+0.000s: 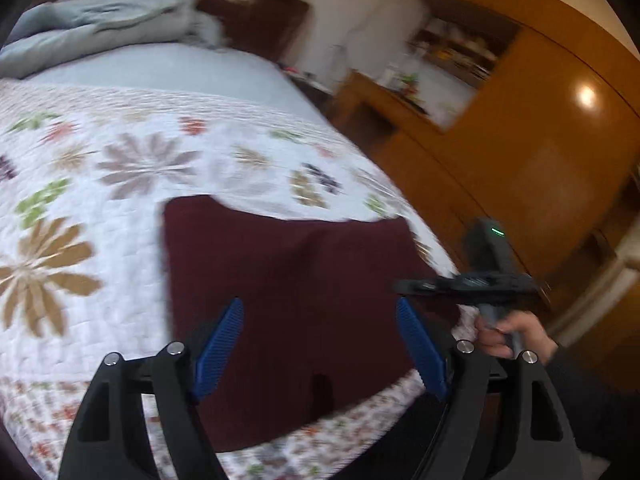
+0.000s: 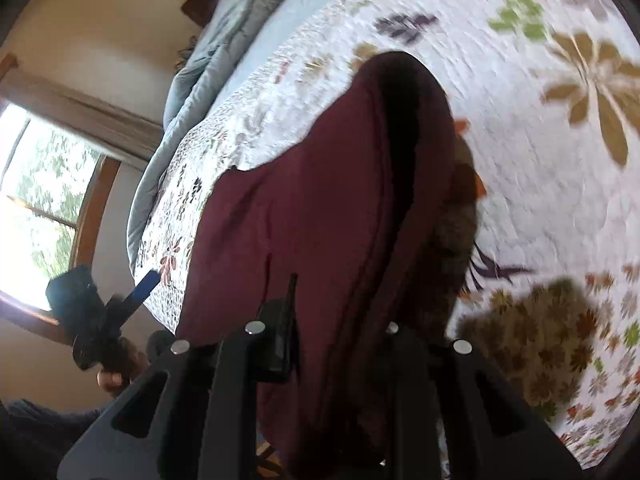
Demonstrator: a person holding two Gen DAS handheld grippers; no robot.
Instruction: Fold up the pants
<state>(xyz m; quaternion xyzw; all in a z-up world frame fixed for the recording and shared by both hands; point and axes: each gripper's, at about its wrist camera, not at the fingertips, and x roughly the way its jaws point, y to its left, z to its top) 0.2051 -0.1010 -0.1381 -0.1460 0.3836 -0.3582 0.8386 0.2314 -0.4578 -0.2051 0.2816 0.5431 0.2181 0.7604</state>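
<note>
Floral quilt (image 1: 120, 184) is covering the bed; maroon pants (image 1: 288, 280) are lying on it near the edge. Left gripper (image 1: 320, 344) is hovering above them, jaws wide. Right gripper (image 2: 332, 344) is pinching pants fabric, lifting it.

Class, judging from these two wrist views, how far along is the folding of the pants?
Done: the maroon pants lie on the floral quilt, seemingly already doubled. In hand: the right gripper is shut on the cloth, lifting an edge; the left gripper hovers open above it. Left: laying that fold down and flattening.
</note>
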